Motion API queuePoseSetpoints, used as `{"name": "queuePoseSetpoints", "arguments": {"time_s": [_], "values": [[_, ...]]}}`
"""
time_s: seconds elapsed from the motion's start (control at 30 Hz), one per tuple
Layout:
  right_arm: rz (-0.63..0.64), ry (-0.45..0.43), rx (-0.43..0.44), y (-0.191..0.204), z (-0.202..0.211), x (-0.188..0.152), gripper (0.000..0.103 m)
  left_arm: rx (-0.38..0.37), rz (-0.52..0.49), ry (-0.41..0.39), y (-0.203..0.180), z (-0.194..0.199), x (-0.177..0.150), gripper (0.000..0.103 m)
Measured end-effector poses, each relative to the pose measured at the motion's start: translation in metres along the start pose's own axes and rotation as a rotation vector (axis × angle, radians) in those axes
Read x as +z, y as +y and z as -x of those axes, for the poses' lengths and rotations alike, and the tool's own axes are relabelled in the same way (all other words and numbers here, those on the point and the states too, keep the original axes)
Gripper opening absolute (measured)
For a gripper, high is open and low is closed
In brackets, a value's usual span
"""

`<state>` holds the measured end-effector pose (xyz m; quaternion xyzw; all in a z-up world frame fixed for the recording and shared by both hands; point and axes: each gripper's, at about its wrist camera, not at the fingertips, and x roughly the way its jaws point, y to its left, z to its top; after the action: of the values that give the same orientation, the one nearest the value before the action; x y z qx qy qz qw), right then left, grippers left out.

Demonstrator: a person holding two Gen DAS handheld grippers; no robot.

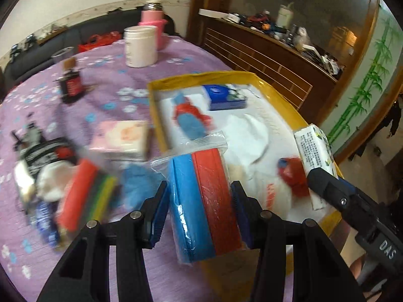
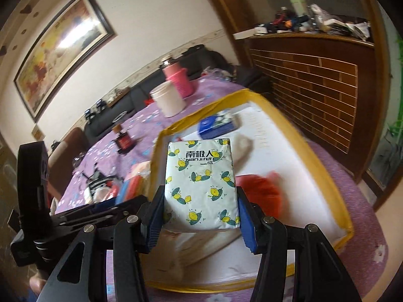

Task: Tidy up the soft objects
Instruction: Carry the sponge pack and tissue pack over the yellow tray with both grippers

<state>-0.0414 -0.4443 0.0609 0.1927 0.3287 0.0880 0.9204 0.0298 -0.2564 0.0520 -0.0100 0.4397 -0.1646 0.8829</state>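
Yellow-rimmed box (image 1: 282, 98) anchors both grips: left gripper (image 1: 199, 211) jaws clamp a bagged blue-and-red sponge pack (image 1: 204, 201) at its near-left edge, right gripper (image 2: 199, 214) jaws clamp a lemon-print tissue pack (image 2: 201, 183) above its interior

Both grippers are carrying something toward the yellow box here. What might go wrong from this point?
1. The left gripper holds the bagged blue and red sponges near their lower part; the slick plastic bag may slip out.
2. The right gripper carries the tissue pack close beside the left one over the box, so the two may bump.
3. The box already holds a blue pack and red items; a drop may land on those.
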Motion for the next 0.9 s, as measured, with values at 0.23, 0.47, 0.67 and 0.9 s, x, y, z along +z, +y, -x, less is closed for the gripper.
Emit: {"name": "queuePoseSetpoints", "arguments": {"time_s": [0.23, 0.47, 0.67, 0.9], "values": [[-0.004, -0.006, -0.083, -0.018, -0.002, 0.012, 0.057, -0.052, -0.048, -0.006, -0.017, -0.023, -0.003, 0.047], [0.004, 0.017, -0.082, -0.016, -0.019, 0.031, 0.056, -0.077, -0.076, -0.011, -0.013, -0.024, -0.008, 0.047], [0.036, 0.046, -0.105, -0.011, -0.038, 0.046, 0.056, -0.099, -0.083, -0.006, -0.015, -0.023, -0.010, 0.047], [0.095, 0.098, -0.145, 0.002, -0.066, 0.061, 0.056, -0.136, -0.094, 0.006, -0.023, -0.020, -0.015, 0.047]]}}
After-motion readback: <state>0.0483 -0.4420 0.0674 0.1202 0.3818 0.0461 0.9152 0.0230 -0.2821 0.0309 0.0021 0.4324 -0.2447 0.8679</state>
